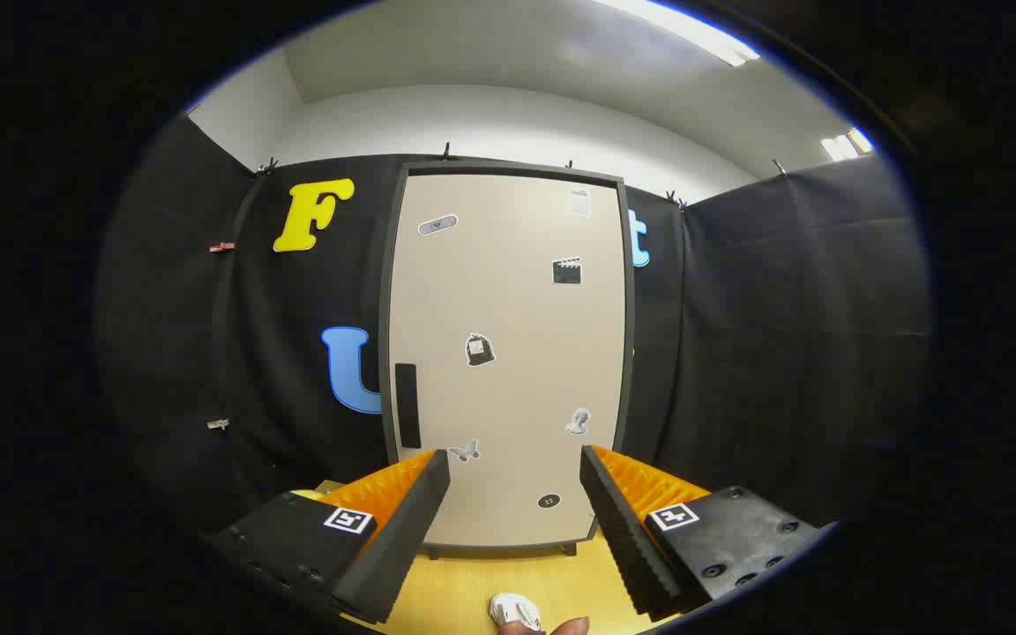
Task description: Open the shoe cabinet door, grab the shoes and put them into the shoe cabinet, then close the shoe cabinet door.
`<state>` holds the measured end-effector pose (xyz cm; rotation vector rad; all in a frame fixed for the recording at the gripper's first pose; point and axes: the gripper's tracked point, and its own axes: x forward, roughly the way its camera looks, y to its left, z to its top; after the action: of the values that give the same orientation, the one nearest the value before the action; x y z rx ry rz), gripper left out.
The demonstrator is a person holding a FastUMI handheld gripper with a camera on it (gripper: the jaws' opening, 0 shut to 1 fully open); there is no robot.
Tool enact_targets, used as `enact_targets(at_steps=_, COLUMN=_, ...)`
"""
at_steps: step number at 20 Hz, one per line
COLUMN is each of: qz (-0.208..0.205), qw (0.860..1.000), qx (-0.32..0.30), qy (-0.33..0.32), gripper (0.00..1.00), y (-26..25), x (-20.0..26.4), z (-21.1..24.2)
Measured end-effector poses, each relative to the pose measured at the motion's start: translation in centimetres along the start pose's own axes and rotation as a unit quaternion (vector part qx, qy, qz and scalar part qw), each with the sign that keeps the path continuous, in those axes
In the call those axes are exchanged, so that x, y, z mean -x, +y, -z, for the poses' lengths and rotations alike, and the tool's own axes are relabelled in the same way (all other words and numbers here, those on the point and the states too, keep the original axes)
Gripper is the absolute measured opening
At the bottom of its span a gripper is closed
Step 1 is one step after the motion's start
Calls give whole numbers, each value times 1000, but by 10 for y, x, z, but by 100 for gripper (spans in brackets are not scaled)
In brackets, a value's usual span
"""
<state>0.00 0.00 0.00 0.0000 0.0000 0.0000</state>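
Note:
A tall beige shoe cabinet [508,353] with a dark frame stands upright straight ahead, beyond my fingers. Its door is closed, and a black vertical handle [407,405] sits low on the door's left edge. Small stickers dot the door. My gripper [515,466] is open with nothing between its fingers, held in front of the cabinet's lower part and apart from it. On the wooden floor [464,591] below and between the fingers lies a white shoe [515,610], partly cut off, with a fingertip [571,627] of a person beside it.
Black cloth walls close in on the left, right and behind the cabinet. The cabinet rests on short feet on the yellow wood floor.

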Motion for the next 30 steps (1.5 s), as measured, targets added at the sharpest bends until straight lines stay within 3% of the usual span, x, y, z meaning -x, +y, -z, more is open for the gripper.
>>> enact_targets(at_steps=22, qz=-11, qw=1000, qx=-2, qy=18, gripper=97, y=31, x=-10, z=7)
enact_targets(at_steps=30, qz=-53, qw=998, qx=-15, qy=-4, gripper=97, y=95, x=-65, z=-8)
